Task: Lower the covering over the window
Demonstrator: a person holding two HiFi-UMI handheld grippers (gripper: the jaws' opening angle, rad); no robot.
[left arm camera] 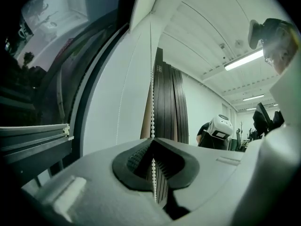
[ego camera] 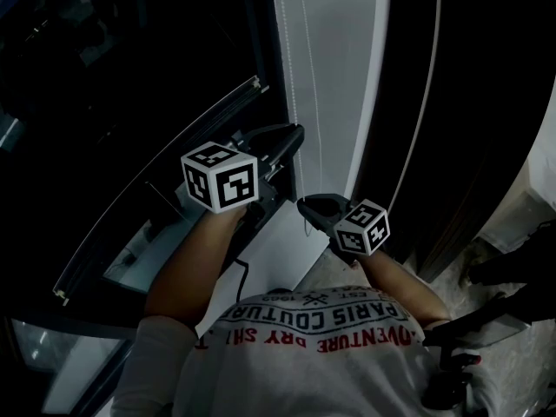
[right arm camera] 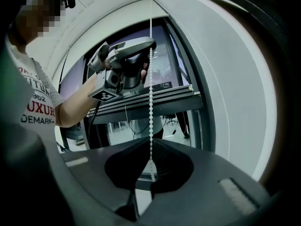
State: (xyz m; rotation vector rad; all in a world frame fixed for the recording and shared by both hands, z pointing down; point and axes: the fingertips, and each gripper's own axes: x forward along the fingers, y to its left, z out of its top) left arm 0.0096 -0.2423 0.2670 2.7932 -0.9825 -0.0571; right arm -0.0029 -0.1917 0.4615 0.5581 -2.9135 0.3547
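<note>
Since my left gripper and right gripper are both pinching the bead chain and the window is looking bare, I'm guessing most pulling's left.

Right gripper clamped on bead chain; left gripper on same chain higher up.
</note>
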